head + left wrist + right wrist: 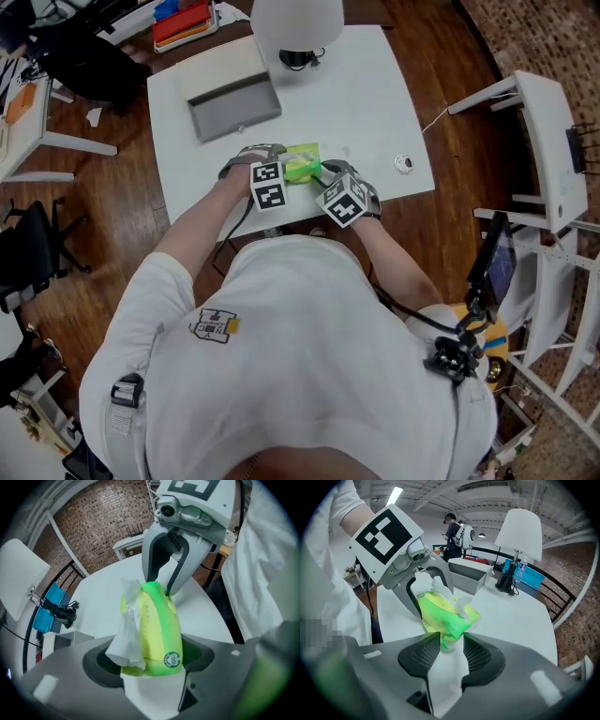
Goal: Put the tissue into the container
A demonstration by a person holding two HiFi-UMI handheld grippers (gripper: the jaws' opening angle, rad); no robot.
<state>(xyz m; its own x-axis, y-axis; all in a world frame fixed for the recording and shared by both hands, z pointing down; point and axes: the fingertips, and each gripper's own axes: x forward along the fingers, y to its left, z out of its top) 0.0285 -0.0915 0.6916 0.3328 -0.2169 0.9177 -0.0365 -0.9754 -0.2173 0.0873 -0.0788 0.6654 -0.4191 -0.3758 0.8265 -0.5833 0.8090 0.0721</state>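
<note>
A green tissue pack (302, 164) is held up between both grippers over the front edge of the white table (375, 103). My left gripper (281, 161) is shut on one end of it. In the left gripper view the pack (157, 630) stands between the jaws with a white tissue (124, 639) hanging out of its left side. My right gripper (323, 172) pinches the opposite end, and in the right gripper view its jaws close on the pack (443, 616). The grey open container (234, 105) sits farther back on the table, left of the middle.
A white lamp (297, 23) stands at the table's far edge. A small round object (403, 164) lies near the right edge. A white chair (548, 141) is to the right of the table, and a red and blue bin (183, 19) is beyond it. A person (452, 536) stands far behind.
</note>
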